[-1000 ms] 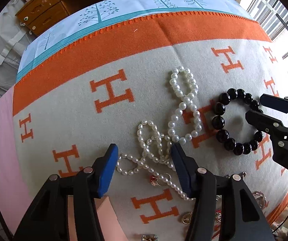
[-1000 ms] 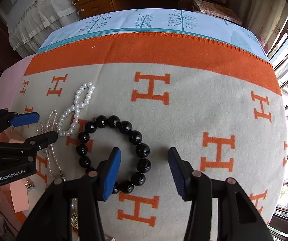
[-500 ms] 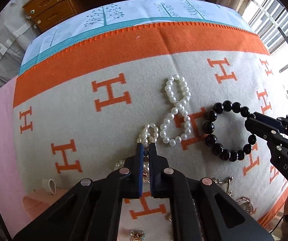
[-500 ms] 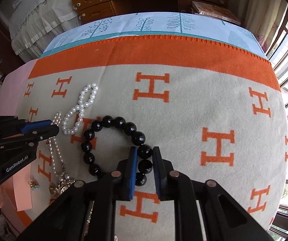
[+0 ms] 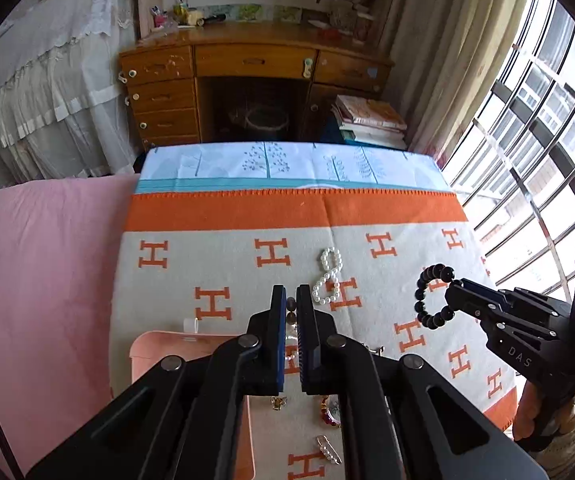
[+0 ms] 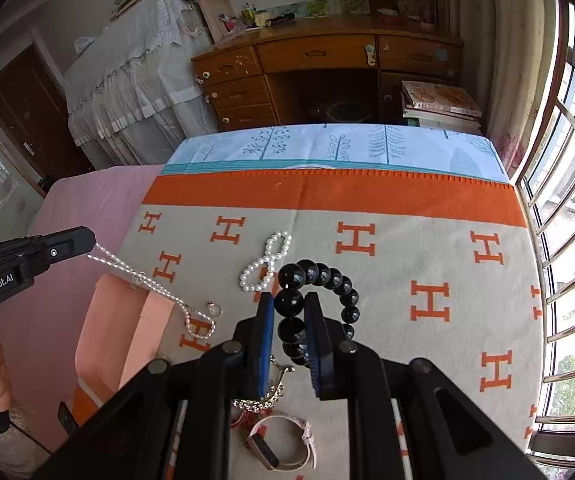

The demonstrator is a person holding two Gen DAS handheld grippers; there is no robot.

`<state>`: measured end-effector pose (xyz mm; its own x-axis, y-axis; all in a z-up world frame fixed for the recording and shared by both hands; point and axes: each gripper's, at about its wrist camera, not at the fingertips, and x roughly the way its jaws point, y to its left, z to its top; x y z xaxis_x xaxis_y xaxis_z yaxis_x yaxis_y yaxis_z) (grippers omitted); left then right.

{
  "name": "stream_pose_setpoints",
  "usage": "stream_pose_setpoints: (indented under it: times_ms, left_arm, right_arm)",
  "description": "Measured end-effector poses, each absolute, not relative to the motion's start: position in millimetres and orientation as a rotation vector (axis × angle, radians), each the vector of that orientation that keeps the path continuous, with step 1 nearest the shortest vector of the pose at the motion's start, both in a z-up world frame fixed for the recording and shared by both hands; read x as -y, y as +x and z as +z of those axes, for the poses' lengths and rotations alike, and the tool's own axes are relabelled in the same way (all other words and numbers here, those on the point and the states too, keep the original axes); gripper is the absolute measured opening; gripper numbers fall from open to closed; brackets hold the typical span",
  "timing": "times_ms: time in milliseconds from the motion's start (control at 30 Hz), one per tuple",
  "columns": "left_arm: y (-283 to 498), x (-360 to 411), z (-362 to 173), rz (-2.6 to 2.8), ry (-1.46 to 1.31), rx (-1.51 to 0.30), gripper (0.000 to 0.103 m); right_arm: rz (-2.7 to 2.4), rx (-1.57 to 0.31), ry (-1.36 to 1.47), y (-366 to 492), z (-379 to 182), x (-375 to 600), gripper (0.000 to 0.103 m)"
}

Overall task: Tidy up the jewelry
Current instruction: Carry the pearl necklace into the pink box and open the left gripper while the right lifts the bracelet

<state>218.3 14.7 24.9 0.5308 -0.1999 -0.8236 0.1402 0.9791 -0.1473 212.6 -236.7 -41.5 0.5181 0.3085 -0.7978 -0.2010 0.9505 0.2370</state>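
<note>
My left gripper (image 5: 291,298) is shut on a thin pearl necklace (image 6: 155,284), held up off the blanket. In the right wrist view the strand hangs from the left gripper (image 6: 87,241) down to the blanket beside a pink box (image 6: 115,332). My right gripper (image 6: 289,300) is shut on a bracelet of large black beads (image 6: 327,276), also lifted. From the left wrist view the black bracelet (image 5: 431,296) dangles from the right gripper (image 5: 453,288). A white pearl bracelet (image 5: 329,276) lies twisted into a figure eight on the blanket (image 5: 227,276).
More pieces lie at the blanket's near edge: a pink watch (image 6: 283,444), a sparkly clasp piece (image 6: 263,396), a red brooch (image 5: 329,408), a pearl hair clip (image 5: 329,450). A pink sheet (image 5: 39,264) lies left; a wooden desk (image 5: 255,80) and windows stand beyond.
Both grippers went from open to shut, the left on the pearl necklace and the right on the black bracelet. Both then rose sharply, lifting their pieces off the blanket.
</note>
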Motion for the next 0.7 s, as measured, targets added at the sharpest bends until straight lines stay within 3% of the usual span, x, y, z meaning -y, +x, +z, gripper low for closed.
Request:
stream_pose_setpoints:
  times_ms: [167, 367, 500, 700]
  left_arm:
    - [189, -52, 72, -0.175, -0.093, -0.893, 0.003]
    - [158, -85, 91, -0.132, -0.094, -0.856, 0.003]
    - [147, -98, 76, -0.112, -0.096, -0.878, 0.003]
    - [139, -108, 6, -0.079, -0.111, -0.974, 0.003]
  right_arm:
    - [0.359, -0.899, 0.138, 190, -7, 222, 0.015]
    - [0.436, -0.839, 0.119, 169, 19, 190, 0.015]
    - [0.477, -0.838, 0.102, 163, 22, 170, 0.015]
    - [0.521, -0.875, 0.087, 163, 10, 142, 0.015]
